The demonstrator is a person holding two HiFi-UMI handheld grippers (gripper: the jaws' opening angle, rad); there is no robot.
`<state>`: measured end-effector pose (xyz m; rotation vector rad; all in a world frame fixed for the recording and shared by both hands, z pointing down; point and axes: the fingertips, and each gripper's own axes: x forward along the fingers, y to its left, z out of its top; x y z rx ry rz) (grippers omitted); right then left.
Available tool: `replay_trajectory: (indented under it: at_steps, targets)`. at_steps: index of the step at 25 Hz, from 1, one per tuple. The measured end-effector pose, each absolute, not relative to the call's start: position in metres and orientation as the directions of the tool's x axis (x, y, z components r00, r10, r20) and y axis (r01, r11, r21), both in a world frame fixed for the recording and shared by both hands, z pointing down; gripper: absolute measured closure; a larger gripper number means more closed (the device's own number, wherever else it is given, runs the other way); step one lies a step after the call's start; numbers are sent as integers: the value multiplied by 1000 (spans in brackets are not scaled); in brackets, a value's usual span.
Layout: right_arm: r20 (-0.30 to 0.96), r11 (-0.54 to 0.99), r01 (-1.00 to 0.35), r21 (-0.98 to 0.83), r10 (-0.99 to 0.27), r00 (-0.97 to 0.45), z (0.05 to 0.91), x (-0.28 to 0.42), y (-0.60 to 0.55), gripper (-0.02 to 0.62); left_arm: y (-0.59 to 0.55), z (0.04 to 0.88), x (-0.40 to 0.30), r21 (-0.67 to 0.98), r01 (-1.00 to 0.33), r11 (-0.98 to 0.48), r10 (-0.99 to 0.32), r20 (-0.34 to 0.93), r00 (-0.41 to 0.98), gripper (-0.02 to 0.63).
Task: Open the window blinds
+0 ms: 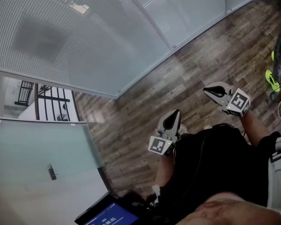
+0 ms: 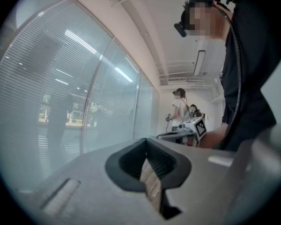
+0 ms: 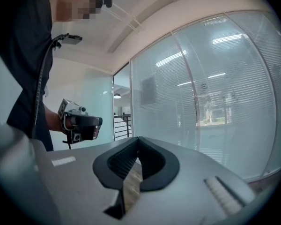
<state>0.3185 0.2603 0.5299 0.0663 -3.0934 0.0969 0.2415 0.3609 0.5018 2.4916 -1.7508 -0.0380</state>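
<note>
The window blinds [image 1: 79, 32] hang with their slats shut behind a long glass wall, ahead of me in the head view. They show again in the left gripper view as the blinds [image 2: 51, 102], and in the right gripper view as the blinds [image 3: 225, 88]. My left gripper [image 1: 174, 112] is held near my waist, shut and empty, well short of the glass. My right gripper [image 1: 207, 90] is a little farther right, also shut with nothing between its jaws. In each gripper view the jaws meet at the tip, for the left gripper [image 2: 146, 140] and the right gripper [image 3: 138, 138].
Wood-plank floor [image 1: 145, 102] lies between me and the glass wall. A frosted glass panel [image 1: 37, 149] with a small handle [image 1: 51, 171] stands at the left, with a black railing [image 1: 51, 102] beyond it. A lit screen [image 1: 105, 215] sits low in front. Another person [image 2: 179, 108] stands far down the room.
</note>
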Motion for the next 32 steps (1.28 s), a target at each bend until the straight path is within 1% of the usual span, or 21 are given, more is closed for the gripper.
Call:
replay_trajectory:
  at_steps: [2,4,8,12,21,25,32]
  targets:
    - [90,997,-55,-48,-50,-995,540,316,259,591,359,499,244,103,-937,-334,-940,37,339,607]
    - [104,997,-57,-59,-50,-993,546,312,258,591,360,508,241,101,-936,-336,-938,51,342,607]
    - [85,996,-51,-77,-45,-995,544,299,253,591,358,512,228,110,-939,-327,-940,64,335,607]
    - [86,998,-44,-40,-41,-995,541,275,250,591,348,515,210,125,-935,-333,-938,61,342,607]
    - [107,997,-66,-31,-63,-992,548,229,225,591,308,516,162,124,-916,-381,-920,45,389,607]
    - [106,997,-77,-28,-73,-992,538,198,205,591,288,513,132,146,-912,-384,-918,44,394,607]
    - [105,996,-90,14,-91,-990,527,152,181,591,266,513,99,151,-889,-432,-895,48,443,607]
